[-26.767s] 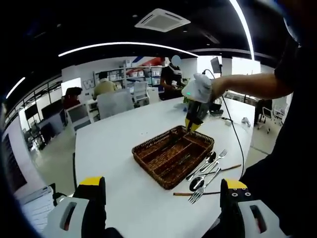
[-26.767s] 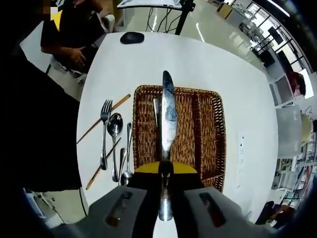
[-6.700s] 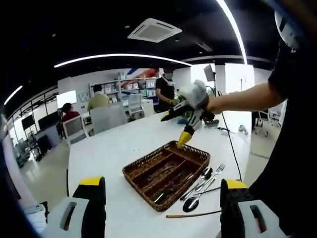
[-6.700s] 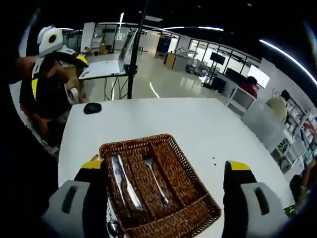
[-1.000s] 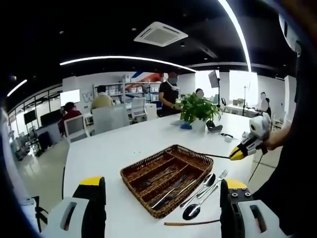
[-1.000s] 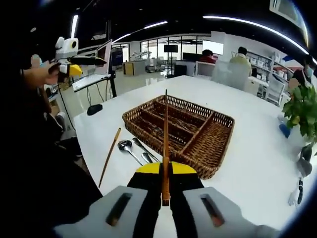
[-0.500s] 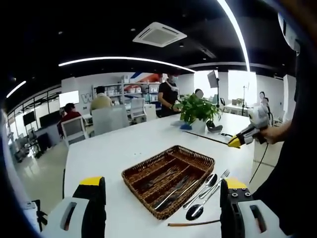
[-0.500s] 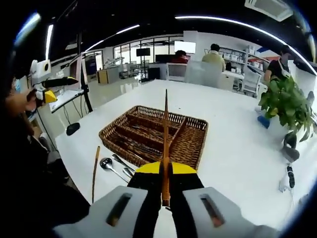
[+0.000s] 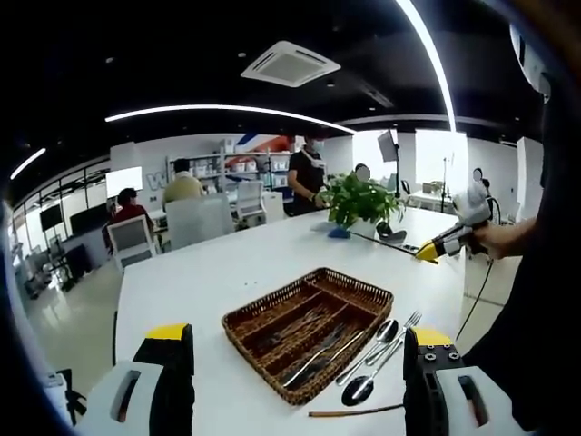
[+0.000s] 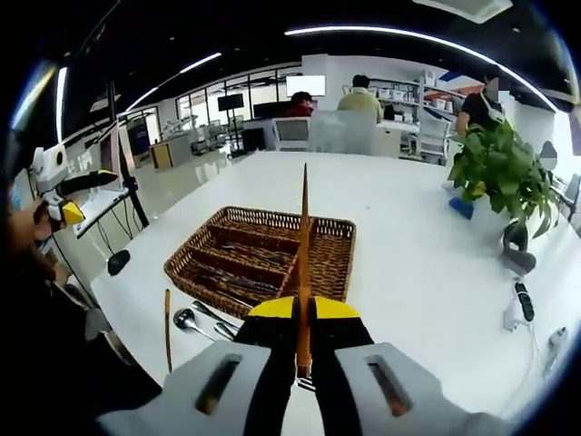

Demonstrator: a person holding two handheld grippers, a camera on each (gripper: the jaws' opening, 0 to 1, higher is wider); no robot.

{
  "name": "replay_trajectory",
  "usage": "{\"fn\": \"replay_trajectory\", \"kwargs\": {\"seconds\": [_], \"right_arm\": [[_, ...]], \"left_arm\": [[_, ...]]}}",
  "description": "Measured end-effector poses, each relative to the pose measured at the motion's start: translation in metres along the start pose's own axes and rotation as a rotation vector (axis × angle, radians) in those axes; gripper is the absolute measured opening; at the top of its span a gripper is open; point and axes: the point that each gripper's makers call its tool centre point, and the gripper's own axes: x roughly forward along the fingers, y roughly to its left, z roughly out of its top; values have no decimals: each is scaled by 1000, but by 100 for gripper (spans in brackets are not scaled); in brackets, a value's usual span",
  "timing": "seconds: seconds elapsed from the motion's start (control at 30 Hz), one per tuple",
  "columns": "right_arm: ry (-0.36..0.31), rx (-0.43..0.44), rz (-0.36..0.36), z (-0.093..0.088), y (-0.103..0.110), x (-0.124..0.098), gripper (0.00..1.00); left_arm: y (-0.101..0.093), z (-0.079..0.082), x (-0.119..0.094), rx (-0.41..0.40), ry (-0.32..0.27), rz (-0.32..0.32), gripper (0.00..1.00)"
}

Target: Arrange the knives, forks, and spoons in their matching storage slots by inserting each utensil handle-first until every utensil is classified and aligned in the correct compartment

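A brown wicker cutlery basket [image 9: 272, 313] [image 10: 327, 263] with long compartments stands on the white table, with knives and a fork lying inside. Beside it lie spoons [image 9: 361, 389] [image 10: 185, 319], a fork [image 9: 399, 327] and one wooden chopstick [image 9: 354, 411] [image 10: 167, 341]. My right gripper [image 10: 304, 313] [image 9: 434, 250] is shut on a second wooden chopstick [image 10: 303, 245] [image 9: 381, 239], held in the air to the right of the basket. My left gripper [image 9: 295, 381] [image 10: 65, 211] is open with nothing between its fingers, held back from the table's near edge.
A potted green plant [image 9: 361, 200] [image 10: 504, 177] stands on the table's far side, with small devices and cables [image 10: 522, 304] near it. A black mouse [image 10: 118, 262] lies on a side table. Several people sit at desks behind.
My right gripper has risen and swung with the chopstick, which now points towards the plant side. The left gripper has stayed open and nearly still.
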Motion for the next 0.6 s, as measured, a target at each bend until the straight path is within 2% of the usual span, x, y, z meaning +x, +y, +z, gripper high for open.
{"fn": "replay_trajectory", "kwargs": {"seconds": [0.6], "right_arm": [[17,28,-22,1,-5,-6,2]], "left_arm": [[-5,0,3,2,-6,-17,100]]}}
